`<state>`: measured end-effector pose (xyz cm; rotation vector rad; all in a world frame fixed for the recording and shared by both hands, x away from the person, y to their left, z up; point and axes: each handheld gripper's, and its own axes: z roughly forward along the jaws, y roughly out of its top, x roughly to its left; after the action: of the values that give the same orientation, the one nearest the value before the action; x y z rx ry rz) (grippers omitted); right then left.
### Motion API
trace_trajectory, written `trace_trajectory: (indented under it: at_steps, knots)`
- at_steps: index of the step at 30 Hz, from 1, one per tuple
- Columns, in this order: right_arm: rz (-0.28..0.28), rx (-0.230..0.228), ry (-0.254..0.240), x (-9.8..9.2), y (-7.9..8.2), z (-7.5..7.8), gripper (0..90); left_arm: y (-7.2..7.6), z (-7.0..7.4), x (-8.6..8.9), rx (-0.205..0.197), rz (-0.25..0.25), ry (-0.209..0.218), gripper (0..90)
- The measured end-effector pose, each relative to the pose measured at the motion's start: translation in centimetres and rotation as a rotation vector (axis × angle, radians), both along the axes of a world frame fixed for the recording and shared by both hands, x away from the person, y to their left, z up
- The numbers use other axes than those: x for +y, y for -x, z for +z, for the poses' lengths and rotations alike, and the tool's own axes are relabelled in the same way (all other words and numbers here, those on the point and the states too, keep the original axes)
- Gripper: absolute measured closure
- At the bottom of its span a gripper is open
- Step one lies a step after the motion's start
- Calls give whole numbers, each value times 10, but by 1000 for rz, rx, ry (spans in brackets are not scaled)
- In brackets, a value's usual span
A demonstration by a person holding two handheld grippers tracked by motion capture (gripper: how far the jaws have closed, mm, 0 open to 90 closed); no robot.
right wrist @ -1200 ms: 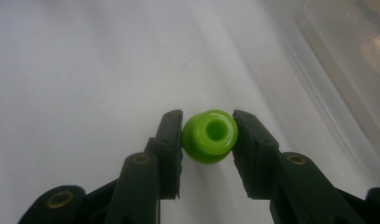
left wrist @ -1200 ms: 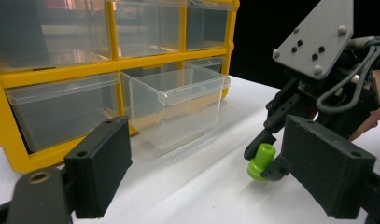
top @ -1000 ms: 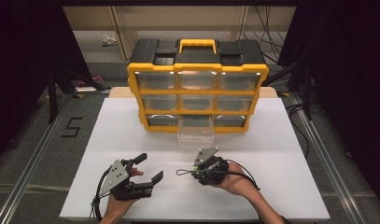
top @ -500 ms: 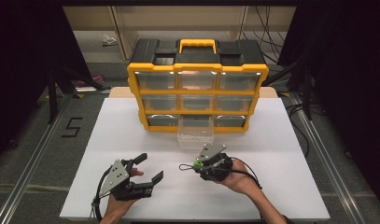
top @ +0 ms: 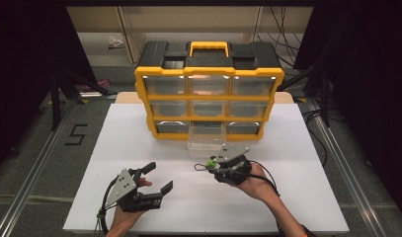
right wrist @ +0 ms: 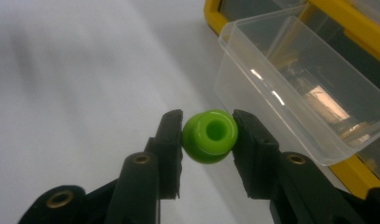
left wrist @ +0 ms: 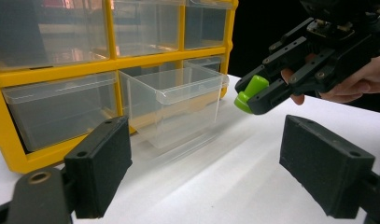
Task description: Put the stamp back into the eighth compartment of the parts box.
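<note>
On the white tabletop, in front of a yellow-and-black plastic organiser cabinet with nine clear drawers, two hand-held grippers are seen in the high view. The right gripper is clamped on a small bright-green plastic bead with a central hole; in the right gripper view the bead is pressed between the two black pads, its bore facing the camera. The bead is held above the tabletop, just beside the front rim of a clear plastic drawer that is pulled out of the middle of the cabinet's bottom row and rests on the table. In the left gripper view the bead is seen at the tip of the right gripper, to the right of the pulled-out drawer and apart from it. The left gripper is held near the table's front edge, well apart from the bead and the drawer; its jaws are spread wide with nothing between them, as is shown in the left gripper view by the two separated black pads. The other drawers in the cabinet are seen closed. A dark floor with a painted numeral 5 is seen to the left of the table.
</note>
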<state>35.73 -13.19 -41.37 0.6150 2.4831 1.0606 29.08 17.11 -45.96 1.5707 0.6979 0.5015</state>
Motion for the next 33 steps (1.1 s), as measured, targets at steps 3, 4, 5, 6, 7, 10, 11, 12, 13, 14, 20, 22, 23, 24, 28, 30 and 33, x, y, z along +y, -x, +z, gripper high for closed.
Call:
trace_trajectory:
  at_steps: [3,4,5,6,7,10,11,12,13,14,20,22,23,24,28,30,33]
  knots:
    - [-7,-7,-11,-2,-1,3,647,0,0,0,-1,1,0,162]
    - [-6,-13,-15,-2,-2,4,647,0,0,0,-1,1,0,162]
    - [-7,-12,-18,-2,-2,5,647,0,0,0,0,1,0,163]
    - [-7,-15,-17,-2,-3,5,647,0,0,0,1,1,-2,162]
    - [-4,-21,-17,-1,-3,6,647,0,0,0,2,1,-3,162]
    - [-9,-25,-23,-1,-6,8,647,0,0,0,0,1,-3,163]
    - [-11,-27,-26,-1,-7,9,647,0,0,0,1,0,-4,163]
    - [-14,-28,-28,-1,-8,10,647,0,0,0,2,1,-5,163]
    - [-14,-33,-32,-1,-9,11,647,0,-1,0,3,1,-5,163]
    - [-16,-36,-36,-1,-10,12,647,0,0,0,2,1,-4,163]
    - [-34,-50,-47,-4,-15,20,647,0,0,0,0,-1,-7,163]
    - [-39,-56,-49,-4,-17,22,647,0,0,0,-1,-1,-9,163]
    - [-40,-61,-49,-5,-18,23,647,0,-1,-1,-1,0,-9,163]
    - [-45,-63,-53,-5,-19,25,647,0,-1,-1,-1,2,-10,163]
    - [-51,-65,-65,-5,-24,29,647,0,0,-1,-5,0,-10,163]
    - [-55,-65,-65,-4,-26,30,647,0,0,-1,-4,-1,-9,163]
    - [-57,-70,-66,-3,-29,30,647,0,0,0,-4,-1,-8,163]
